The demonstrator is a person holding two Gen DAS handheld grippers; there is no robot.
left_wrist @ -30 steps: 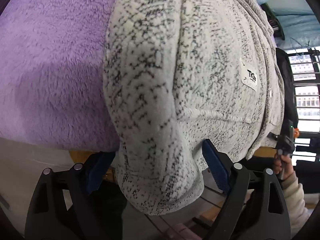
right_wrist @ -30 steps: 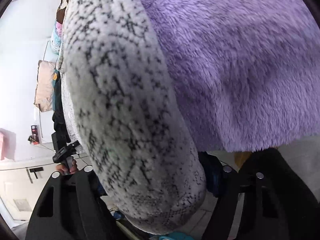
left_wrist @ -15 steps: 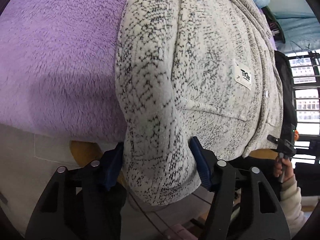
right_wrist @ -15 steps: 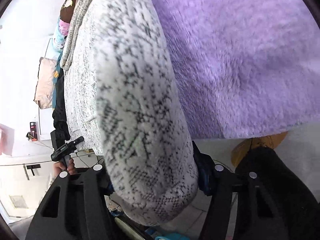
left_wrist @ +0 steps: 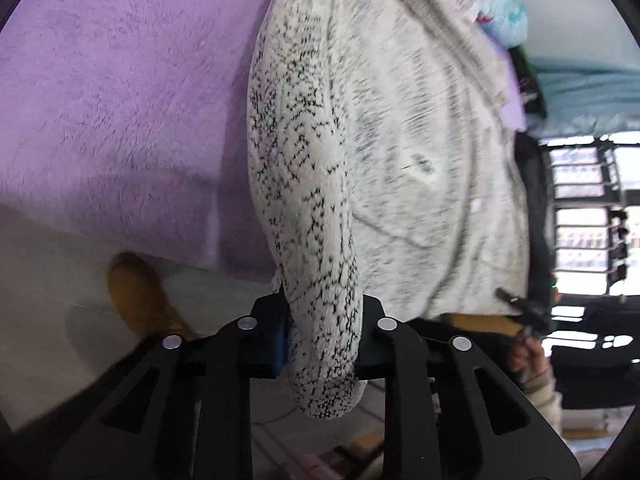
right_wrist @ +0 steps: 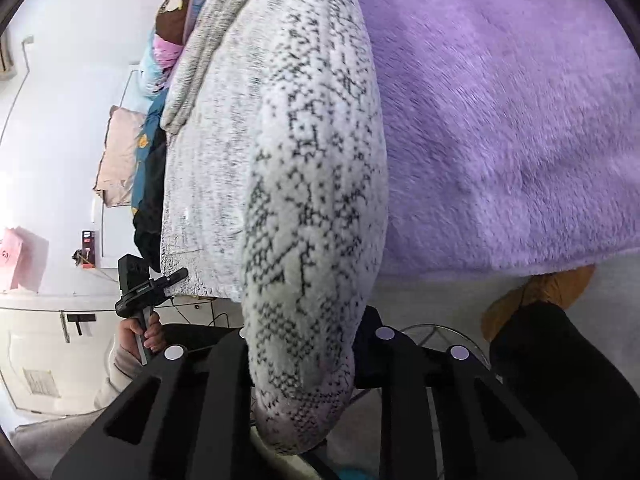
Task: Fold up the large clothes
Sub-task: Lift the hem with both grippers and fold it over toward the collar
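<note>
Left wrist: my left gripper [left_wrist: 320,344] closing, pinching jacket [left_wrist: 420,140] sleeve cuff | right wrist: right gripper [right_wrist: 308,360] closing on other cuff | jacket lies on purple blanket [left_wrist: 120,100] | advice: lift both cuffs evenly, fold sleeves inward.

Taking the speckled fleece jacket [left_wrist: 400,152] as landmark: its sleeve ends fill the gap between both pairs of jaws, which are closing on them, so nothing else fits there. To the outer side of each sleeve the purple plush blanket [left_wrist: 120,100] lies bare and open for passage. Below the blanket's edge a tan boot [left_wrist: 140,300] and a dark trouser leg [right_wrist: 560,380] block the floor. Beyond the jacket's collar, piled clothes [right_wrist: 160,80] close off the far end.
</note>
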